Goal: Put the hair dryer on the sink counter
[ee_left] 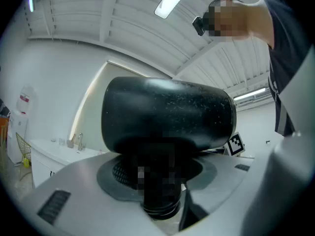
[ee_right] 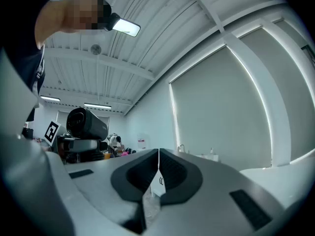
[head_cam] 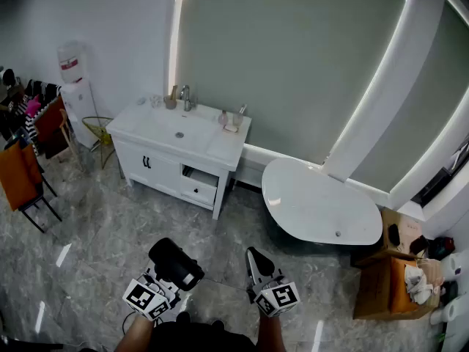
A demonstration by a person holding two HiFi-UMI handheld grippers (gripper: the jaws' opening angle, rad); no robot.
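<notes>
You're holding dryer by its handle in left gripper, right gripper closed, empty; carry it level to worktop.

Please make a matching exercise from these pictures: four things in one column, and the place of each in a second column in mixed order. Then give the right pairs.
Things:
1. hair dryer
2. bathtub
3. water dispenser
4. faucet

Places:
A. at the back edge of the sink counter
B. on the floor, left of the sink counter, by the wall
C. between the jaws of the left gripper
D. on the floor, right of the sink counter

Right pairs: 1-C, 2-D, 3-B, 4-A.
</notes>
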